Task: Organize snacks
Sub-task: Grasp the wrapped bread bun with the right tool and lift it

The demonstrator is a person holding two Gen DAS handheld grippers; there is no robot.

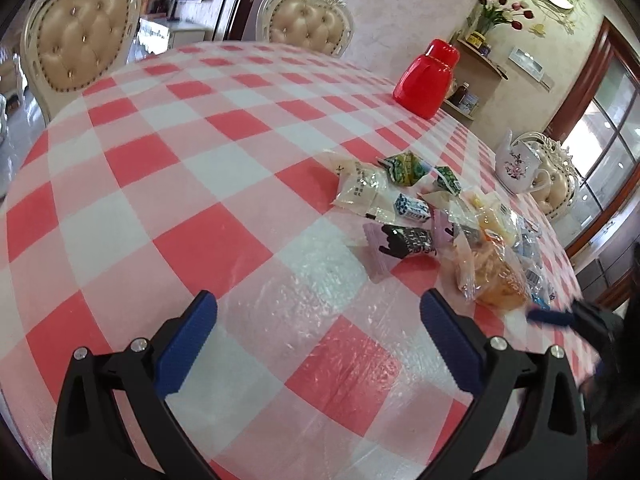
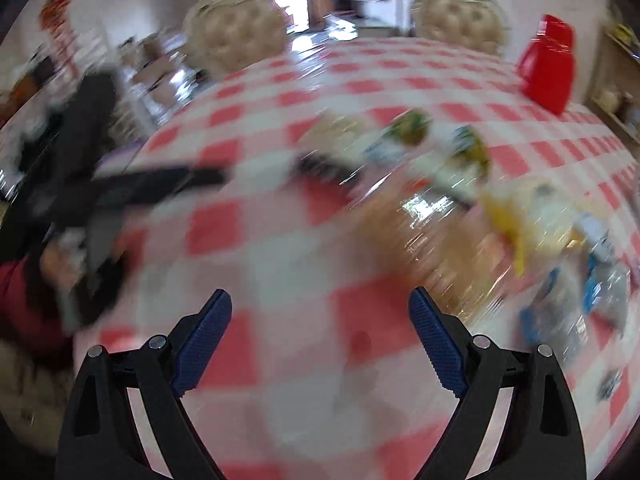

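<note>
A pile of wrapped snacks [image 1: 440,216] lies on the red-and-white checked tablecloth [image 1: 200,200], right of centre in the left wrist view. It holds a purple-and-black packet [image 1: 400,244], green packets [image 1: 404,166], a pale packet [image 1: 360,190] and an orange one [image 1: 500,280]. My left gripper [image 1: 318,312] is open and empty above bare cloth, short of the pile. The right gripper shows blurred at the right edge [image 1: 560,318]. In the blurred right wrist view my right gripper [image 2: 320,308] is open and empty, the snacks [image 2: 480,208] ahead to its right, and the left gripper [image 2: 160,188] at left.
A red plastic jug [image 1: 426,78] stands at the table's far side, also in the right wrist view [image 2: 548,64]. A white flowered teapot [image 1: 516,166] sits at the far right. Two tufted cream chairs [image 1: 80,44] [image 1: 308,20] stand behind the table.
</note>
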